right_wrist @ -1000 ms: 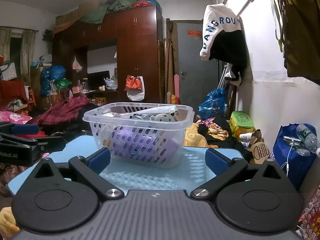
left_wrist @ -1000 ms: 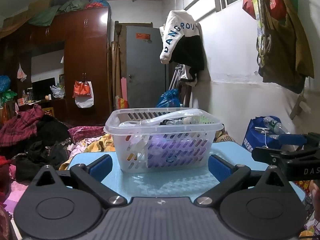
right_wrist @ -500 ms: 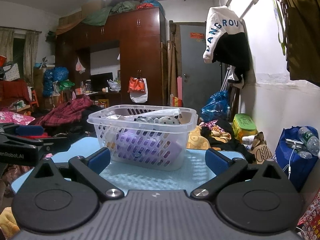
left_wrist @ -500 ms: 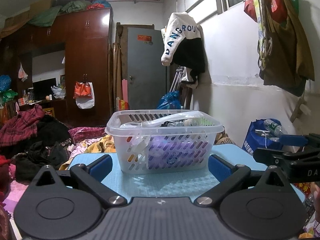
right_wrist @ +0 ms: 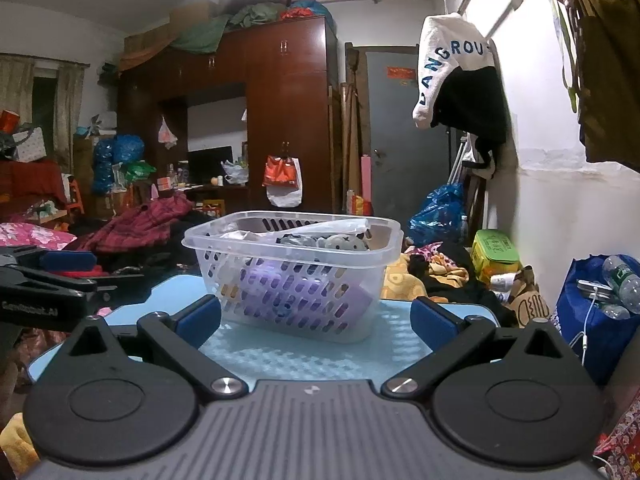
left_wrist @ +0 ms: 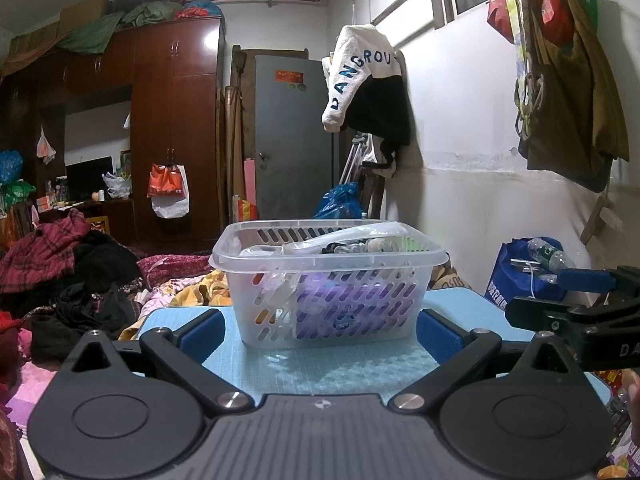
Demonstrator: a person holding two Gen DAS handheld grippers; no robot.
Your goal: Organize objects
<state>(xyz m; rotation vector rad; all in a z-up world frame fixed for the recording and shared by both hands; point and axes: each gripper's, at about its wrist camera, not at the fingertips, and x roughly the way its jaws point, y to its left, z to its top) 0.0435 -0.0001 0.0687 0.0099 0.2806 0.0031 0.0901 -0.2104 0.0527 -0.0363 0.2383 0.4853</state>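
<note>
The basket, clear slotted plastic, stands on the light blue desk toward its far edge, packed with a purple item and other small things too jumbled to name. The left gripper and the right gripper hover at the near edge, both released, fingers spread wide and empty, the basket between them.

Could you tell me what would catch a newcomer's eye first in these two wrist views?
Most likely the clear slotted basket, packed with small items, standing on the light blue table straight ahead of both open grippers, the left gripper and the right gripper. Next, the white and black hoodie hanging on the right wall, and the dark red wardrobe behind.
</note>
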